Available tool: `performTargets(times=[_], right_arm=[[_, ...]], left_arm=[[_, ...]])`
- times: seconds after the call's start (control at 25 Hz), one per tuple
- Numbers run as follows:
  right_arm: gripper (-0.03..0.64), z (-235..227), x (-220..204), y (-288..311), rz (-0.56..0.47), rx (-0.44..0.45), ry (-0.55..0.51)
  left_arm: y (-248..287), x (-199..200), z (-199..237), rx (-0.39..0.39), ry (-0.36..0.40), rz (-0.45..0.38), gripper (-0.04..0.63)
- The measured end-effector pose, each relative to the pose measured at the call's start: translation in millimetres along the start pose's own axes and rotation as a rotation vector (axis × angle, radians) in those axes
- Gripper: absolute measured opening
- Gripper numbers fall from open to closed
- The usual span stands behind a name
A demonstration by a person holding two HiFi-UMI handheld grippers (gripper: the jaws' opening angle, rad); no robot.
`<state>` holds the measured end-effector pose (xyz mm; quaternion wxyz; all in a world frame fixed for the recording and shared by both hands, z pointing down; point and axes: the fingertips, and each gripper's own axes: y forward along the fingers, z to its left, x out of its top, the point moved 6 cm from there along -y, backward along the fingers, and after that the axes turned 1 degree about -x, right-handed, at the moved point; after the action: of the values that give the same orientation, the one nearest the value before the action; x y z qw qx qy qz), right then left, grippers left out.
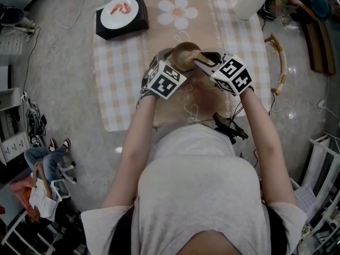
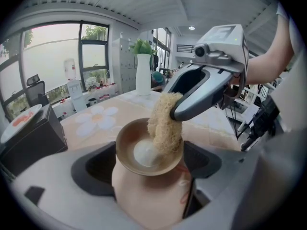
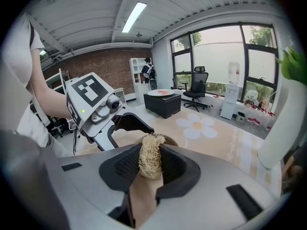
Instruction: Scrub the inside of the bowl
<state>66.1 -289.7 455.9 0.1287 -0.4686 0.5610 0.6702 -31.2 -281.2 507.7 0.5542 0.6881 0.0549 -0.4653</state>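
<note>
The left gripper [image 2: 148,169] clamps the bowl [image 2: 126,145] between its jaws. The right gripper [image 3: 152,161] pinches the scrubber [image 2: 165,128], whose long axis runs forward from its jaws into the bowl's hollow.

The bowl [image 2: 128,150] sits between the left gripper's [image 2: 148,169] jaws, above the middle of the cloth [image 1: 121,62]. The scrubber [image 2: 165,123], between the right gripper's [image 3: 151,163] jaws, reaches into the bowl from the right. Behind, a plate [image 1: 119,8] lies on a box [image 1: 139,22] at the cloth's far left corner, and a vase [image 1: 249,1] stands near its far right corner.
</note>
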Motion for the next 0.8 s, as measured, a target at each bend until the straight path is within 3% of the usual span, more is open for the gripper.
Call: performTargets(times=[0.4, 0.8], right_arm=[[0.103, 16, 15, 18, -0.03, 0.129, -0.04], [0.102, 7, 28, 35, -0.061, 0.061, -0.011]], left_arm=[[0, 0, 0, -0.005, 0.006, -0.001, 0.413], [0, 0, 0, -0.007, 0.006, -0.002, 0.413]])
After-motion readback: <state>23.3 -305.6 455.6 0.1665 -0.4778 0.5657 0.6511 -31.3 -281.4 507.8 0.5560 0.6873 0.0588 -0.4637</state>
